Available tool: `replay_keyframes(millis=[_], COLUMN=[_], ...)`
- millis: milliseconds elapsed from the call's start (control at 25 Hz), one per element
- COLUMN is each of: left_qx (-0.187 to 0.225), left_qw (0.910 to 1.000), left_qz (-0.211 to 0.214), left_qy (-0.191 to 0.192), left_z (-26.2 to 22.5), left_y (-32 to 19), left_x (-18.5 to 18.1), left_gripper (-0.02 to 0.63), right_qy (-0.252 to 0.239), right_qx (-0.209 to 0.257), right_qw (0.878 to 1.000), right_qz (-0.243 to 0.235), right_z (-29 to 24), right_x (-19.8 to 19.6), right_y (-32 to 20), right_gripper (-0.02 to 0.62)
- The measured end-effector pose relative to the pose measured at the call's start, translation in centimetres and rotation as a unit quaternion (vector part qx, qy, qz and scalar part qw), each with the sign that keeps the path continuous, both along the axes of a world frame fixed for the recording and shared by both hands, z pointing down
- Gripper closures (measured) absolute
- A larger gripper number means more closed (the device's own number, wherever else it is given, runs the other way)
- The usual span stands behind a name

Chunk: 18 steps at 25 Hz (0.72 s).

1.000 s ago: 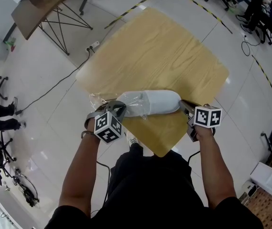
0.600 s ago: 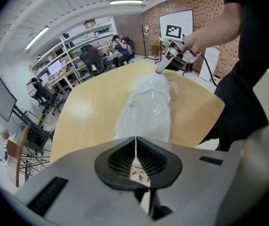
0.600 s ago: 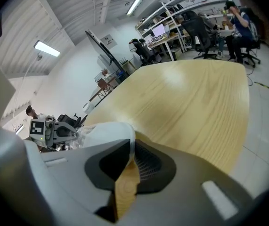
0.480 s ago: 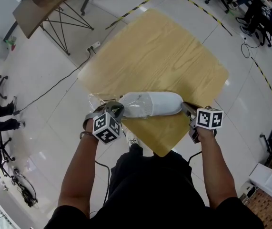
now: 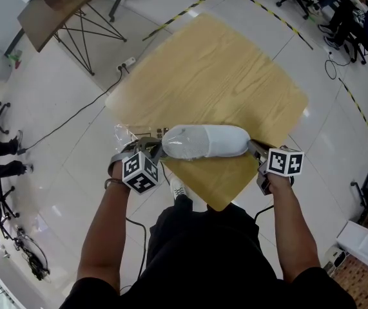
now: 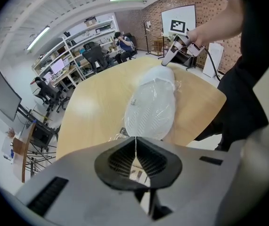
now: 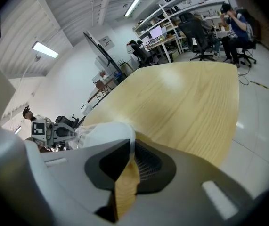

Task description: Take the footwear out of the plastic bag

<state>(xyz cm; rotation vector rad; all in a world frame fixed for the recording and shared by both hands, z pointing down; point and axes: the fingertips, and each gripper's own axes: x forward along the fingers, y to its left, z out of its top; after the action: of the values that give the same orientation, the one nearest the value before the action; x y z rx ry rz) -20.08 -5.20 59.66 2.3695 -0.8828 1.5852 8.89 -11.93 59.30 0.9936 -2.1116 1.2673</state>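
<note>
A white, rounded, slipper-like shoe [image 5: 206, 140] lies on its side on the pale wooden desk [image 5: 209, 69], close to the desk's 6 o'clock corner, with its length running from 9 to 3 o'clock in the head view. It sits inside a clear, crinkled plastic bag [image 5: 129, 137]. The film shines over the shoe's 9 o'clock end and bunches loosely beyond it. How far the film reaches toward the 3 o'clock end is unclear. Nothing else shows inside the bag.

The left gripper [image 5: 149, 147], at 9 o'clock of the shoe, has its jaws pressed nearly together on a thin fold of that loose film. In the left gripper view only a pale sliver of plastic stands between the pads. The right gripper [image 5: 252, 147], at 3 o'clock, has its jaws narrowly parted and clamped on the shoe's end. In the right gripper view the white edge [image 7: 107, 134] is pinched between them.

The shoe looks light and softly padded, so it should yield a little under the pads without being harmed. Its firm end rim is the sensible place to hold it. The bag is thin and slippery and would probably stretch or tear under a sharp tug. It is best gripped by a gathered fold at the end away from the shoe, so the two can slide apart.
</note>
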Motion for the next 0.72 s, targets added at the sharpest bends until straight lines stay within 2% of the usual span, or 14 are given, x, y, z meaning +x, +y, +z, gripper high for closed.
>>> replay_keyframes(millis=[720], left_qx=[0.013], left_qw=[0.9964], left_qz=[-0.077], left_qy=[-0.034], left_z=[0.2], left_y=[1.0], left_x=[-5.2], left_gripper=[0.595], right_qy=[0.019], right_qx=[0.008], right_qw=[1.000], right_qz=[-0.005], right_z=[0.1], right_x=[0.2], right_y=[0.5], right_gripper=[0.560])
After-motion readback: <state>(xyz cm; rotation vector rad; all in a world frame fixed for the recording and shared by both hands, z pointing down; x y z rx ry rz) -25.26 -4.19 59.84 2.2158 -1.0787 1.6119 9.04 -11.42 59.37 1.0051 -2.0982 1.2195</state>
